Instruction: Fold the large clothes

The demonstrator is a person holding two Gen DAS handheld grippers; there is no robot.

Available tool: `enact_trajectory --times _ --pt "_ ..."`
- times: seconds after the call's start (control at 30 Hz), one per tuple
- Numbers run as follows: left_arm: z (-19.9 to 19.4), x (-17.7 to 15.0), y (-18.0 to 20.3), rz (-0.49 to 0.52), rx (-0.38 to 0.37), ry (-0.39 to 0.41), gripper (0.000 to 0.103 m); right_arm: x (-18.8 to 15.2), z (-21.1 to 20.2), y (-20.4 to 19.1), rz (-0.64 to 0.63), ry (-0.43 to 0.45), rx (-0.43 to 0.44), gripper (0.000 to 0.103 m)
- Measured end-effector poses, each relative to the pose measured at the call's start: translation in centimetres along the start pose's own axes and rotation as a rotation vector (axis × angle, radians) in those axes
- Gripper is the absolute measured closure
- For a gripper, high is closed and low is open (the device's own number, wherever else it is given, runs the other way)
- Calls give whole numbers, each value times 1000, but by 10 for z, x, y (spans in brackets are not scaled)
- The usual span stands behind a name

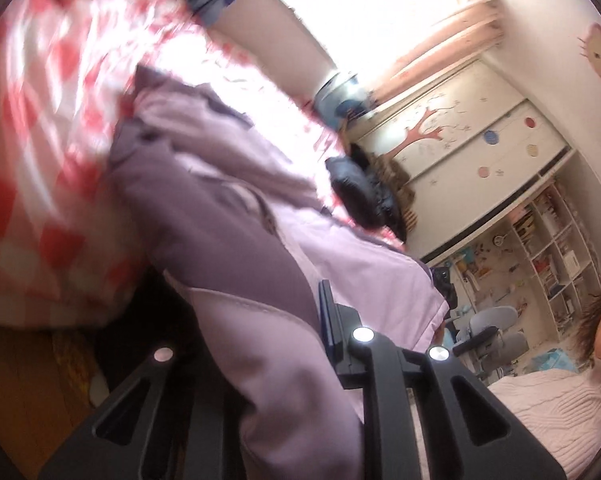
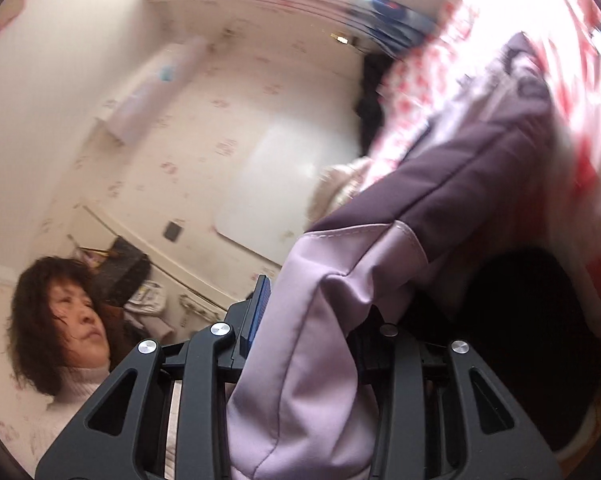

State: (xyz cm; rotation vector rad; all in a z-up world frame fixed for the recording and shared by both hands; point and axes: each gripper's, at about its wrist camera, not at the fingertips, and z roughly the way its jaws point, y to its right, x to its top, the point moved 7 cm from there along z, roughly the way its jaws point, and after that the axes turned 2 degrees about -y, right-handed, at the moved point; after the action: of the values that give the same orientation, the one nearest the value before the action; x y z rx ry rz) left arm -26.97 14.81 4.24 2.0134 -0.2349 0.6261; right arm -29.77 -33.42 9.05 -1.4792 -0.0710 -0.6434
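While you've got both grippers up off the bed, the lilac and purple jacket (image 1: 236,216) is pinched in each of them. Your left gripper (image 1: 260,344) is clamped down on a lilac fold, with the rest of the jacket trailing away onto the red-and-white checked bedspread (image 1: 40,128). Your right gripper (image 2: 312,332) has its jaws closed on another bunch of the same jacket (image 2: 440,184), fabric spilling back over the mechanism. Both views are pretty blurry. A black garment (image 1: 364,192) lies further along the bed, near the wardrobe (image 1: 480,140).
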Motion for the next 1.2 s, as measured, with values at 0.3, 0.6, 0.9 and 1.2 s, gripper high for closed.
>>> enact_trajectory --times 0.3,0.6,0.9,1.2 --pt "-27 3 9 -50 -109 46 85 -1 -34 -24 -13 137 136 70" --pt "-17 48 -2 -125 -129 135 85 41 -47 7 13 196 228 70" --pt "15 151 -34 -165 -86 245 85 150 -17 18 16 243 146 69" --pt "105 256 -109 -287 41 264 84 250 16 121 195 324 -75 63"
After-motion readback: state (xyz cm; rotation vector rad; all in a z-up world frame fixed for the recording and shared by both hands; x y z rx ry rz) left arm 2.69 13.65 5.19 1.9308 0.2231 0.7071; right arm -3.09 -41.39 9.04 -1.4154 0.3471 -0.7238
